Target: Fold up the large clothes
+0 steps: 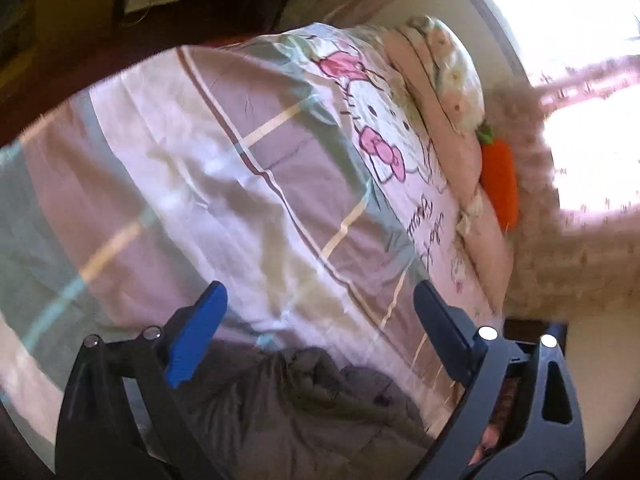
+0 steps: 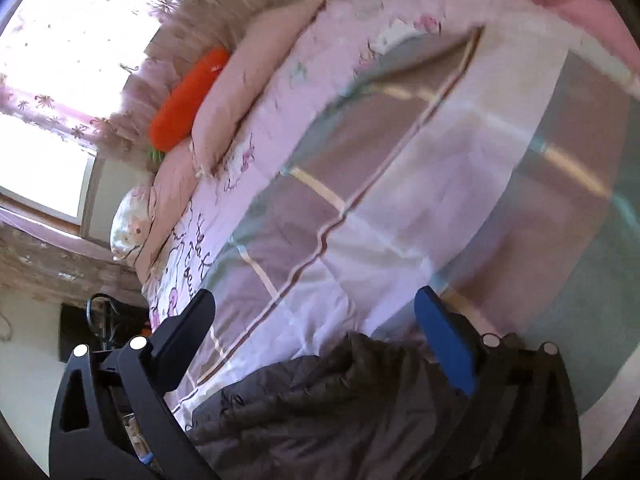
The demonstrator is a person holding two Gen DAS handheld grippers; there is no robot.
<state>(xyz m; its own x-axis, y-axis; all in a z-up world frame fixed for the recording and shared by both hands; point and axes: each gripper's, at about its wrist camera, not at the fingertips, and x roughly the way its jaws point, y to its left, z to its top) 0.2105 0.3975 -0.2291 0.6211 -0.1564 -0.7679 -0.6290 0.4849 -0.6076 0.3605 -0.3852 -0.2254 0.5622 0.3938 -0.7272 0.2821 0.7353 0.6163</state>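
1. On the bed we see a big cover with pink, gray and green squares and a cat picture on it.
2. We hold our left gripper over the near part of the bed, and its two fingers are wide apart with nothing between them.
3. We hold our right gripper over the bed too, and its fingers are also wide apart and grip nothing.
4. We see a dark gray puffy jacket lying bunched up on the cover, at the near edge of the bed.
5. From the right camera, the jacket sits low between the two fingers, and one blue finger pad looks close to it, but we cannot tell if it touches.
6. We see pink pillows along the far side of the bed.
7. We see an orange carrot toy just beside the pillows, next to the curtain.
8. We see a bright window behind the curtain.
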